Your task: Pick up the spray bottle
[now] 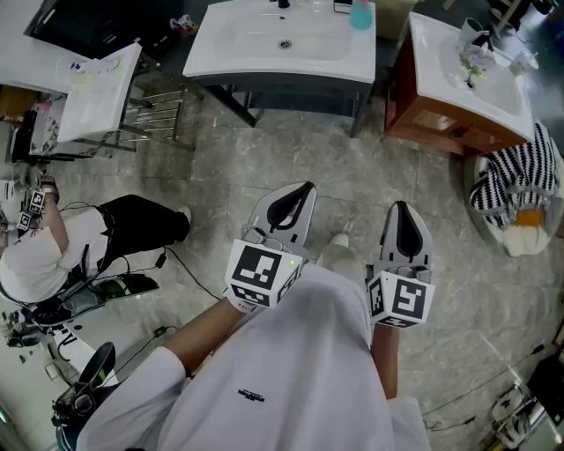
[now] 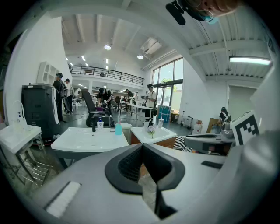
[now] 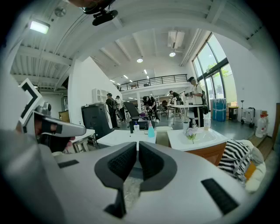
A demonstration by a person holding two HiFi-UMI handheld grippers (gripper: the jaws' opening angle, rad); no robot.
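Note:
The spray bottle [image 1: 360,15] is a teal bottle standing at the back right of a white basin counter [image 1: 229,53], far ahead of both grippers. It also shows small in the left gripper view [image 2: 118,127] and the right gripper view [image 3: 150,130]. My left gripper [image 1: 305,188] is held close to the person's body, pointing towards the counter, its jaws shut with nothing in them [image 2: 142,146]. My right gripper [image 1: 402,206] is beside it, also shut and holding nothing [image 3: 137,146]. Grey tiled floor lies between the grippers and the counter.
A wooden cabinet [image 1: 432,119] with a second white basin and a small flower vase [image 1: 474,58] stands to the right. A striped cushion [image 1: 520,181] lies at far right. A person [image 1: 62,251] sits on the floor at left among cables. A white rack [image 1: 101,88] stands at back left.

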